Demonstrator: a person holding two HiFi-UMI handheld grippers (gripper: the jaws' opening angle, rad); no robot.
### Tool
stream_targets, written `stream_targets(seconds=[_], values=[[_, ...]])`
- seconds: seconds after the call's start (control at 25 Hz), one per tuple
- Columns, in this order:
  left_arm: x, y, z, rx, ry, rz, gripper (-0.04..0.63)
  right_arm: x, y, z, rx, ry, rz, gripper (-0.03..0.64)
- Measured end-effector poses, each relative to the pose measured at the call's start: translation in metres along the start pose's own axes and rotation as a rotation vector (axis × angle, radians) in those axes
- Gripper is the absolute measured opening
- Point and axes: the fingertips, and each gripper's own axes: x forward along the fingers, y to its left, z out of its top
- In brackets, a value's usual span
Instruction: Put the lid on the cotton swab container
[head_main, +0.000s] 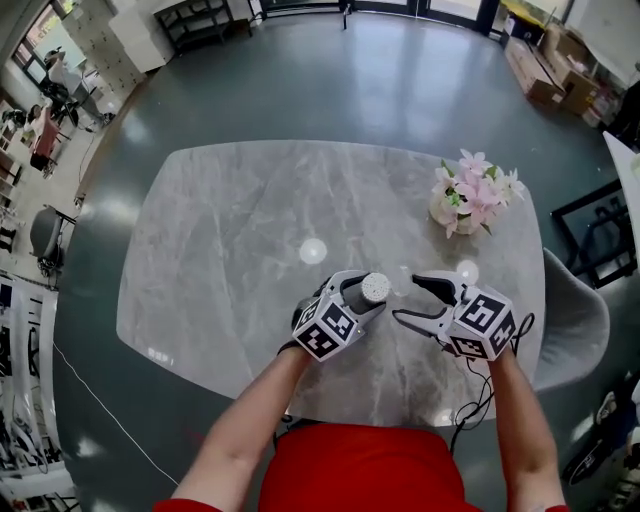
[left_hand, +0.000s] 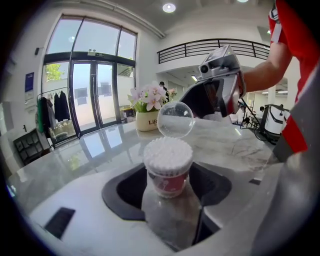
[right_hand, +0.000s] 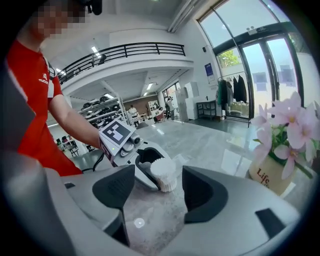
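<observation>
Grey marble makes up the table (head_main: 230, 230), which stands on a dark polished floor in a tall room with glass doors. By the near edge, right of the middle, the person holds both grippers low over the top, tips turned toward each other. The left gripper (head_main: 365, 297) has its jaws spread wide. The container (left_hand: 167, 167) stands upright on the marble between them, with a gap on each side so neither pad presses it. It is uncovered and packed to the brim with white swabs. Just beyond it, between the two grippers, the clear domed lid (left_hand: 175, 119) sits apart from the container. The right gripper (right_hand: 159, 192) is also wide open, with only bare marble between its jaws, and it touches nothing. Further off, toward the far right corner, is a pot of pink flowers (head_main: 470, 200). Bare marble runs wide to the left and the far edge.
</observation>
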Motion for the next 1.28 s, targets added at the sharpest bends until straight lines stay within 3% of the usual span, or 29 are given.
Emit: stream_targets(seconds=[0.36, 0.56, 0.68, 0.8, 1.0, 1.28], values=[[0.003, -0.003, 0.003, 0.005, -0.014, -0.012, 0.298, 0.035, 0.023, 0.013, -0.119, 0.119, 0.094, 0.312], [0.003, -0.005, 0.004, 0.014, -0.023, -0.025, 0.298, 0.053, 0.027, 0.014, -0.059, 0.174, 0.143, 0.209], [0.004, -0.006, 0.003, 0.014, -0.026, -0.030, 0.299, 0.057, 0.017, 0.017, -0.014, 0.168, 0.102, 0.136], [0.005, -0.006, 0.004, 0.014, -0.028, -0.030, 0.299, 0.060, 0.008, 0.014, -0.040, 0.192, 0.029, 0.048], [0.004, -0.006, 0.005, 0.005, -0.017, -0.009, 0.298, 0.064, 0.013, 0.011, -0.185, 0.247, -0.072, 0.043], [0.007, -0.005, 0.004, -0.001, -0.010, 0.006, 0.298, 0.066, 0.012, 0.011, -0.173, 0.282, -0.098, 0.044]])
